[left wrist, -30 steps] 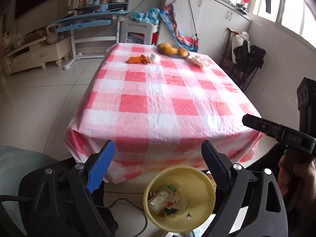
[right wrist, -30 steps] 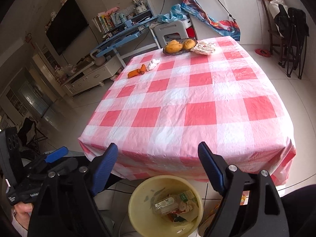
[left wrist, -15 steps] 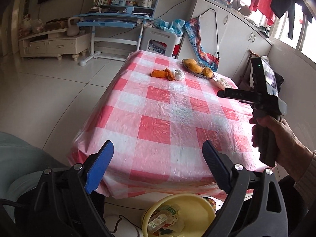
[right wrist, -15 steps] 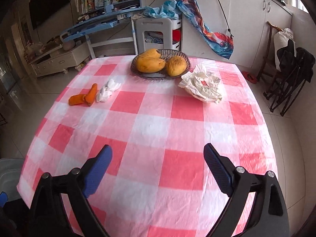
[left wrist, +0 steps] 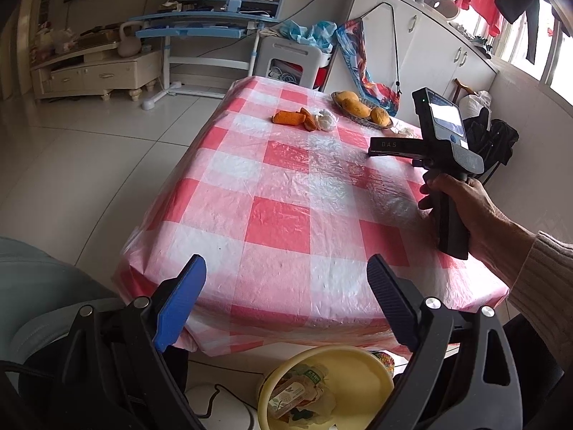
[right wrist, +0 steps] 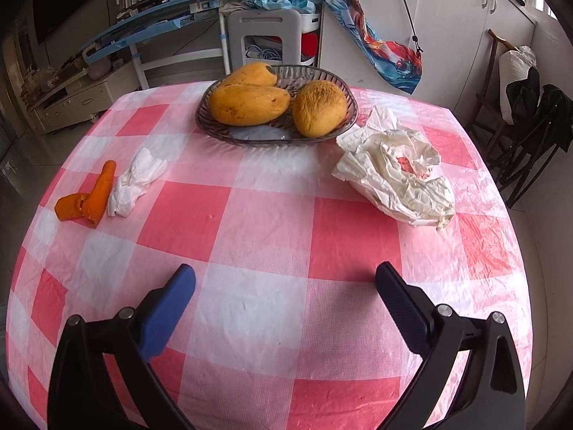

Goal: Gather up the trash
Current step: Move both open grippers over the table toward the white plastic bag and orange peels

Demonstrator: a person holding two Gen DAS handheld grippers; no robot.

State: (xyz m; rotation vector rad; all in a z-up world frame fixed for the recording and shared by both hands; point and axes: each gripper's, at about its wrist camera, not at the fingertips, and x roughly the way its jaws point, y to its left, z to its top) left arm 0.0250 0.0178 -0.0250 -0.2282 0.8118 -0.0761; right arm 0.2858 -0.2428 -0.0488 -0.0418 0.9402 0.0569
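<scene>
The red-and-white checked table [right wrist: 272,215] holds trash: a big crumpled white paper [right wrist: 394,175] at the right, a small crumpled tissue [right wrist: 138,181] and orange peel pieces [right wrist: 96,197] at the left. My right gripper [right wrist: 285,274] hovers over the table's middle, short of all of them; its jaws are opening and nothing is between them. A hand [left wrist: 462,208] carries it in the left wrist view. My left gripper [left wrist: 286,272] hangs open and empty at the table's near edge, above a yellow bin [left wrist: 361,369] on the floor that holds a bottle [left wrist: 290,392] and wrappers.
A glass basket [right wrist: 247,136] with three mangoes [right wrist: 249,104] stands at the table's far end. Beyond it are a white stool [right wrist: 265,36], a blue desk [left wrist: 200,25] and white cabinets [left wrist: 429,53]. Dark folding chairs [right wrist: 537,125] stand to the right. A cable [left wrist: 215,394] lies beside the bin.
The right gripper swung away from above the bin and out over the table toward the far end, its jaws spreading wider. The left gripper shifted slightly; the bin now sits lower in its view.
</scene>
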